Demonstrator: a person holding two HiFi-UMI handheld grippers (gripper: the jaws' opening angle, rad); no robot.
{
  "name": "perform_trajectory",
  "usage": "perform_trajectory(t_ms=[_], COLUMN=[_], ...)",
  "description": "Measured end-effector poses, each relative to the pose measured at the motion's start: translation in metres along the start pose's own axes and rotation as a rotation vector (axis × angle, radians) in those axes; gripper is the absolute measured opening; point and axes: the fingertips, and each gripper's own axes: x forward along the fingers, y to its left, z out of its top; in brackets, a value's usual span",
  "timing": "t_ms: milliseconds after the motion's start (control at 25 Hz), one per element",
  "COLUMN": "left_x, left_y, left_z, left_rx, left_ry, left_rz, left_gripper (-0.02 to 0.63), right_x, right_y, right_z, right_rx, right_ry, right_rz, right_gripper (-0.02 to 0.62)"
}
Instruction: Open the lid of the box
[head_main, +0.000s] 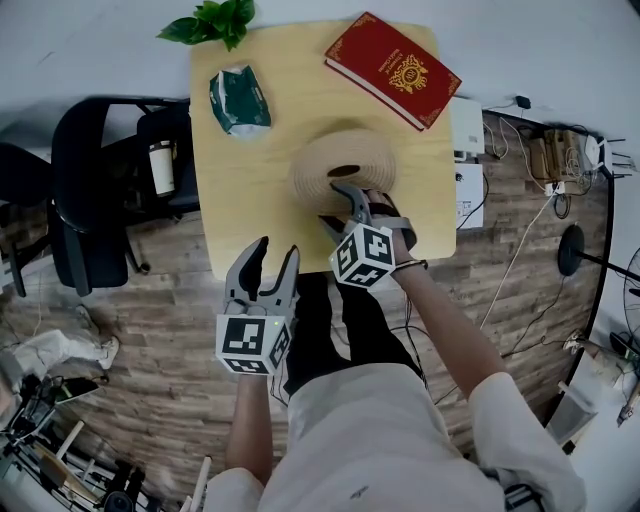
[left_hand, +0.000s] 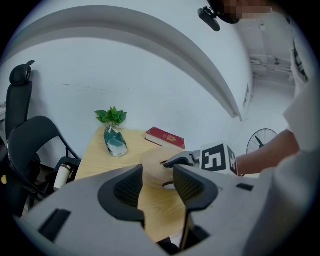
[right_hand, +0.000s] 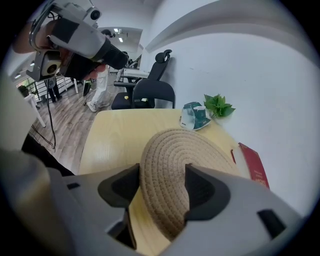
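A round woven box lid (head_main: 345, 158) (left_hand: 154, 165) (right_hand: 175, 165) sits near the front of the light wooden table (head_main: 240, 180). My right gripper (head_main: 333, 205) (right_hand: 162, 189) straddles the lid's near rim. Its jaws stand wide: one finger lies over the top by a dark hole and the other is at the front edge. I see no clear pinch on the weave. The box body under the lid is hidden. My left gripper (head_main: 275, 252) (left_hand: 159, 184) hovers just off the table's front edge, open with nothing between its fingers.
A red book (head_main: 392, 68) lies at the far right corner of the table and a green-and-white packet (head_main: 238, 100) at the far left, with a small plant (head_main: 210, 20) behind it. A black office chair (head_main: 90, 200) stands left of the table. White boxes and cables (head_main: 467, 130) lie to the right.
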Motion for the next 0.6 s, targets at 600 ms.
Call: perform_trajectory(t_ms=[600], left_x=[-0.0052], left_y=[-0.0001], left_z=[0.0000], left_rx=[-0.008], left_ry=[-0.004], left_rz=[0.004], left_gripper=[0.172], right_x=[-0.0030], right_y=[-0.0008], right_z=[0.0016], right_rx=[0.002], right_ry=[0.002], right_rz=[0.012], right_gripper=[0.259])
